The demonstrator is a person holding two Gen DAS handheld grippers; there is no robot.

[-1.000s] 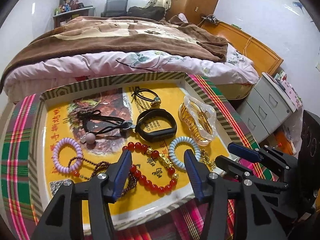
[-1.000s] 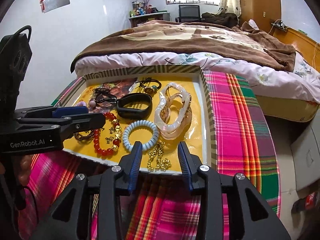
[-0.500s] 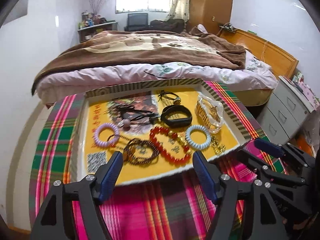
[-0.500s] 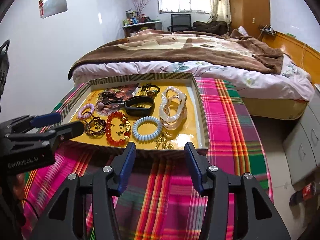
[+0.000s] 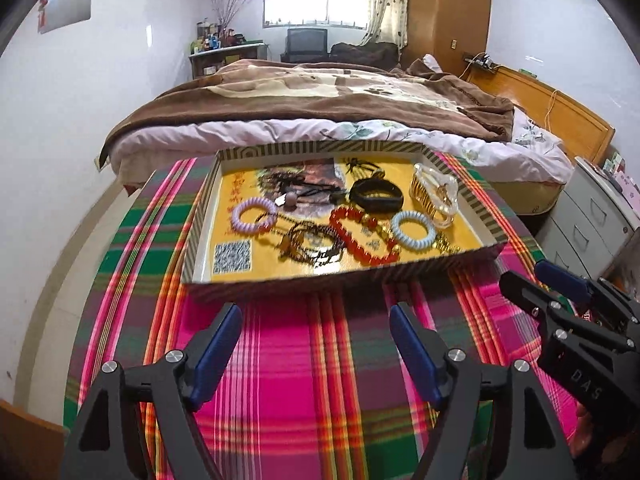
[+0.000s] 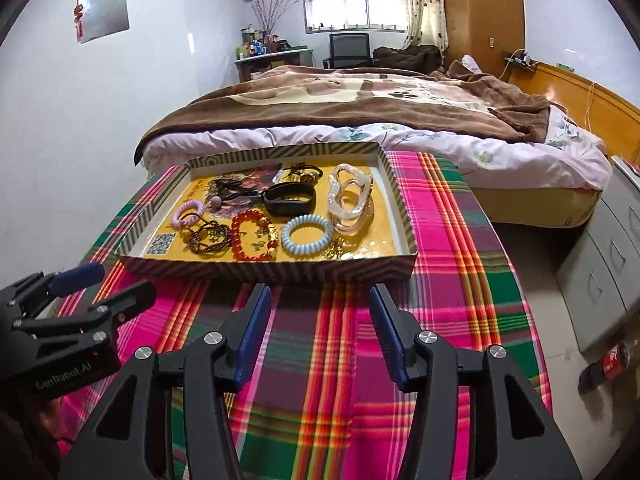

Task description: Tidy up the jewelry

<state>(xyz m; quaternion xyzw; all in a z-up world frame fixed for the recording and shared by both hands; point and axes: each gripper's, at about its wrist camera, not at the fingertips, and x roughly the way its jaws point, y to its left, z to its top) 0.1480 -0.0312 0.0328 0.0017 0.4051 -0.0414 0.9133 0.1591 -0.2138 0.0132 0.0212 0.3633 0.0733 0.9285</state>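
The left gripper [image 5: 314, 334] is opening, jaws wide, nothing between them. The right gripper [image 6: 318, 314] hangs open and empty beside it. Both hover above a plaid-covered surface [image 5: 304, 380]. Just ahead of them rests a striped tray [image 6: 256, 270] holding jewelry: a red bead bracelet [image 5: 362, 240], blue coil band [image 5: 413, 231], purple coil band [image 5: 254, 215], and black bangle [image 6: 290, 199]. A bed [image 6: 360, 116] lies beyond.
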